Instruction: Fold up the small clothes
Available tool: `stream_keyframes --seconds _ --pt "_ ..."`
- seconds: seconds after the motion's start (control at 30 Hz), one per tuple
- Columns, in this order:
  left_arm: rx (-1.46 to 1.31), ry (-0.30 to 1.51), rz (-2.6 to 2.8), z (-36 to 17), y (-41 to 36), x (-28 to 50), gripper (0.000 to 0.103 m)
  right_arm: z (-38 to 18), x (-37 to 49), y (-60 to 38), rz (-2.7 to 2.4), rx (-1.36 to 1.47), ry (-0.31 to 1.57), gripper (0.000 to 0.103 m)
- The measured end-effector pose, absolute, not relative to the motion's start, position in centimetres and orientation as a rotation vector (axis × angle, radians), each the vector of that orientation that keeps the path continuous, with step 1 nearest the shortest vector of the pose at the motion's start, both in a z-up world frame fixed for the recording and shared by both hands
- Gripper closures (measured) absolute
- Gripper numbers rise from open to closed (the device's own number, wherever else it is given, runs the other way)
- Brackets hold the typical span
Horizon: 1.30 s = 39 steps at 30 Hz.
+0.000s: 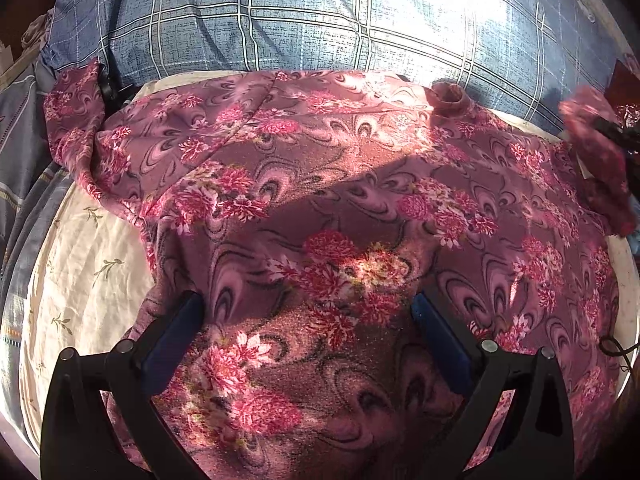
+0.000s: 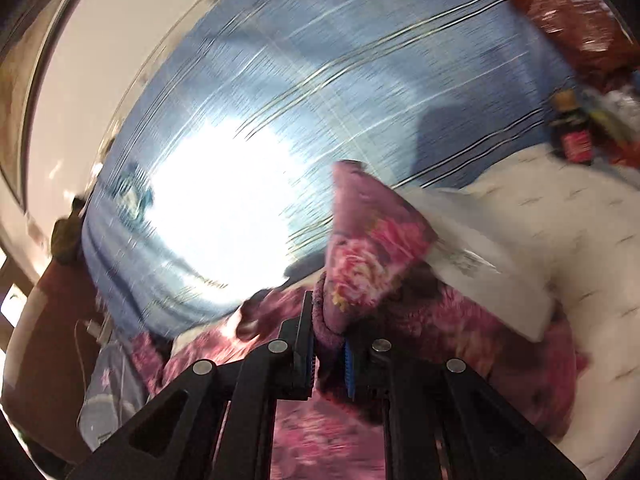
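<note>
Right gripper (image 2: pixel 326 344) pinches the garment's (image 1: pixel 320 200) cuff (image 2: pixel 362 256); left gripper (image 1: pixel 308 320), spread above cloth, risks letting it drag.

A pink floral garment (image 1: pixel 320 200) is spread over a cream sheet (image 1: pixel 80 280) on a bed, below a blue checked pillow (image 1: pixel 280 12). The left tool (image 1: pixel 308 312) is held wide apart above it, nothing gripped. One corner (image 1: pixel 592 148) is seen lifted at right.
</note>
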<state>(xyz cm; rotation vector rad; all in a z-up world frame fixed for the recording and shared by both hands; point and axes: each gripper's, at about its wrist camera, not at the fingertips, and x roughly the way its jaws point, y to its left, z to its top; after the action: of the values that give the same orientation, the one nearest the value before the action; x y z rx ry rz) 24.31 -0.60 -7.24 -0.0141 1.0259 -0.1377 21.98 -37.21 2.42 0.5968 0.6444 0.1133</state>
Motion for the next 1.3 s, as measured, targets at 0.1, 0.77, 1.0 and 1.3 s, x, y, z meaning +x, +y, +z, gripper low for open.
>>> stream_keyframes --seconds 0.1,0.77,1.0,1.3 --pt "-0.024 1.033 -0.177 -7.0 -0.2 24.2 0.000 1.1 23.7 -31.9 0.173 0.525 0.715 0.093" --pt "-0.330 1.067 -0.292 -3.3 3.6 25.5 0.000 1.2 17.7 -26.1 0.397 0.472 0.857 0.052" --pt "-0.436 1.171 -0.361 -4.9 -1.6 29.9 0.000 -0.7 12.1 -42.4 0.076 0.789 0.758 0.046" --pt "-0.480 1.122 -0.270 -3.6 -3.1 34.7 0.097 -3.6 12.4 -46.6 0.156 1.067 0.691 0.046"
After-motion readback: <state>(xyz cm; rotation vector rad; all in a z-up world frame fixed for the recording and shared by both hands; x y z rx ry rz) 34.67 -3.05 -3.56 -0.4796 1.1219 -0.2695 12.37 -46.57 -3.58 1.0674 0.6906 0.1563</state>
